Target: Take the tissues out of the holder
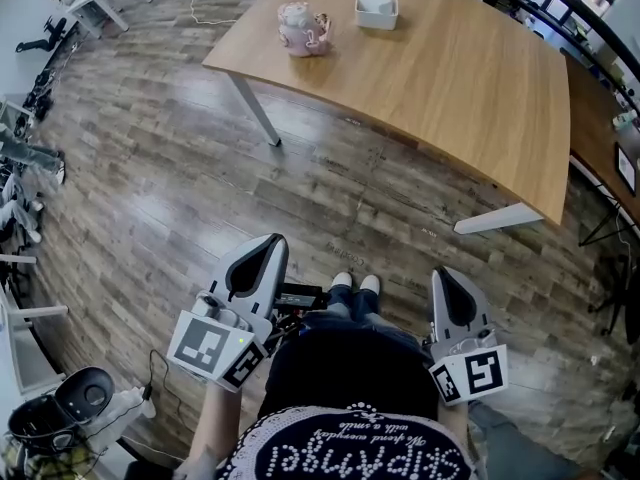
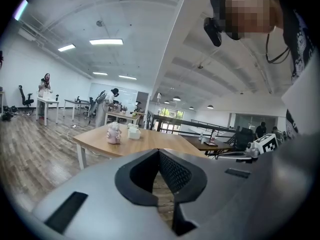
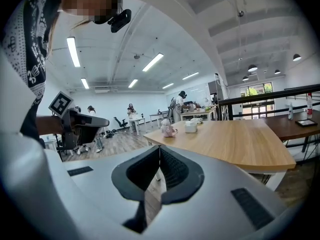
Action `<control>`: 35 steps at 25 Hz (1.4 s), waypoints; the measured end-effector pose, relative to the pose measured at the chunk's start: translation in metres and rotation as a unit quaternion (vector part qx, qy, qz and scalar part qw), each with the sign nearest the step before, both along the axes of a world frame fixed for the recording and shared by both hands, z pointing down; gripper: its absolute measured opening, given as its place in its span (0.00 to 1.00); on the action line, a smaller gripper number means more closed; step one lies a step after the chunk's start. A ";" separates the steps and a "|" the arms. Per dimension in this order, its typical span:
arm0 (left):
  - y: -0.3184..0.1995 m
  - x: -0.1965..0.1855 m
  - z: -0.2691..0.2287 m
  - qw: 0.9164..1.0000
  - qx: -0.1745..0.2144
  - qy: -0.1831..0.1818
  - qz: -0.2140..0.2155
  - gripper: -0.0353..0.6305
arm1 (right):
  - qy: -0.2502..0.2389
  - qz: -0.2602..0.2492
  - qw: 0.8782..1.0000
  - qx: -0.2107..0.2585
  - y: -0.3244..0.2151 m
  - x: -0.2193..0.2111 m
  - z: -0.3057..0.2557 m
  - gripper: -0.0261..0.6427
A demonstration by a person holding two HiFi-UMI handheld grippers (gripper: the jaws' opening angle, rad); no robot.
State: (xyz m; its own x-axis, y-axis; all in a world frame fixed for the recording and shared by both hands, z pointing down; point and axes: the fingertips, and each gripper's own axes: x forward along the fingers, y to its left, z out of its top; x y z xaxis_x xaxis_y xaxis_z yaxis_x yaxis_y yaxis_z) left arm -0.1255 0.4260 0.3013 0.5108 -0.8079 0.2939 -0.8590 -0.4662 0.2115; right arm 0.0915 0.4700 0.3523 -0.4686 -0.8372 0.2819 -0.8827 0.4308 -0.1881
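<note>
A pink rounded holder point(image 1: 303, 28) with white tissue at its top stands on the far left part of the wooden table point(image 1: 450, 88). A white square box point(image 1: 376, 9) holding white tissue sits just right of it. Both show small and far off in the left gripper view, the pink holder point(image 2: 114, 133) and the box point(image 2: 133, 131), and in the right gripper view, the holder point(image 3: 167, 129) and the box point(image 3: 190, 126). My left gripper point(image 1: 270, 240) and right gripper point(image 1: 443, 273) hang near my body over the floor, well short of the table. Both are shut and hold nothing.
Plank floor lies between me and the table, with my shoes point(image 1: 355, 283) just ahead. A black device point(image 1: 70, 400) and cables sit at the lower left. A darker second table point(image 1: 600, 108) adjoins on the right. People stand at desks point(image 2: 47, 101) far back.
</note>
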 end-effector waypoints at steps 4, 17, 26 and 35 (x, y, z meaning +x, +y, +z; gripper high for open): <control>-0.001 0.013 -0.004 1.000 0.011 0.002 0.001 0.06 | -0.015 -0.012 1.000 0.015 -0.004 0.007 -0.003 0.06; -0.002 0.063 -0.005 0.999 0.028 0.017 0.010 0.06 | -0.021 -0.019 0.999 0.016 -0.004 0.041 0.004 0.06; -0.037 0.047 -0.004 1.000 0.023 0.017 0.002 0.06 | -0.007 -0.012 1.000 0.004 -0.034 0.037 0.011 0.06; -0.094 0.027 -0.011 1.000 0.020 0.019 0.011 0.06 | -0.023 0.006 1.000 0.003 -0.089 0.017 0.002 0.06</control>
